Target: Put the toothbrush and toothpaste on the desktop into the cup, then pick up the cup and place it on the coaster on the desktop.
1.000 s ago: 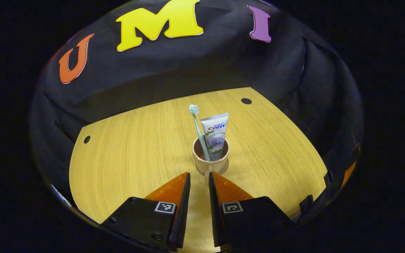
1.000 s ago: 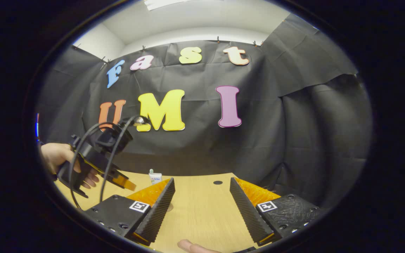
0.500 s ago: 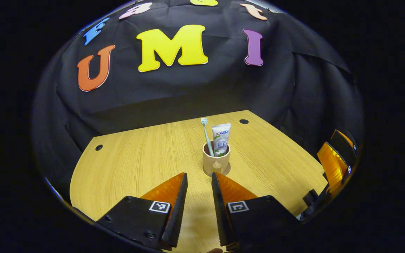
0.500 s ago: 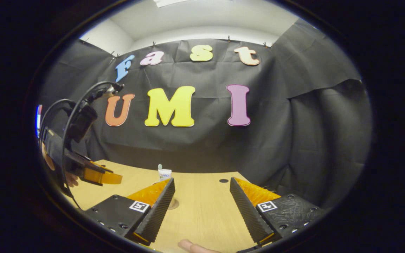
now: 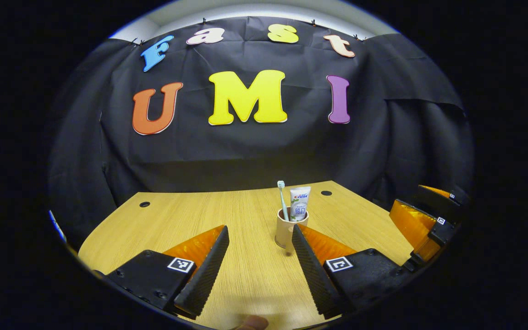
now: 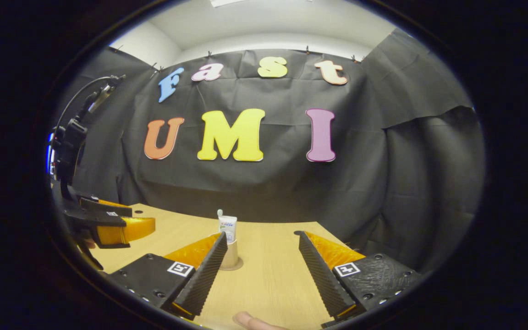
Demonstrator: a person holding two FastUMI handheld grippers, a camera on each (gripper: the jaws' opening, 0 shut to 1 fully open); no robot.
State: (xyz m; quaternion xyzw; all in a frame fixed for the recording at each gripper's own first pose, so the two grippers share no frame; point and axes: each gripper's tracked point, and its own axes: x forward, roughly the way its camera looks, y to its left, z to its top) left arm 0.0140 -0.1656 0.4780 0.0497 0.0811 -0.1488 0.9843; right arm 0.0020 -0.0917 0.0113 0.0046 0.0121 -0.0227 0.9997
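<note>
The cup [image 5: 287, 231] stands upright on the wooden surface [image 5: 190, 220], dead ahead of the left gripper [image 5: 260, 238] and just past its fingertips, a touch toward the right-hand finger. In the right gripper view the same cup [image 6: 231, 254] peeks out beside the right gripper's [image 6: 260, 247] left finger, sitting on a round disc that looks to be the coaster [image 6: 236, 265]. One toothbrush [image 5: 282, 200], bristles up, and one toothpaste tube [image 5: 299, 204], both with their long axes close to vertical, lean inside it. So the count: one cup, one brush, one tube, one coaster, two grippers.

Both sets of fingers are spread apart and holding nothing. The left gripper looks the nearer of the two, judging by how large the cup shows between its fingers. By my reading everything is already home, so no grasp seems called for; only backing off remains.
</note>
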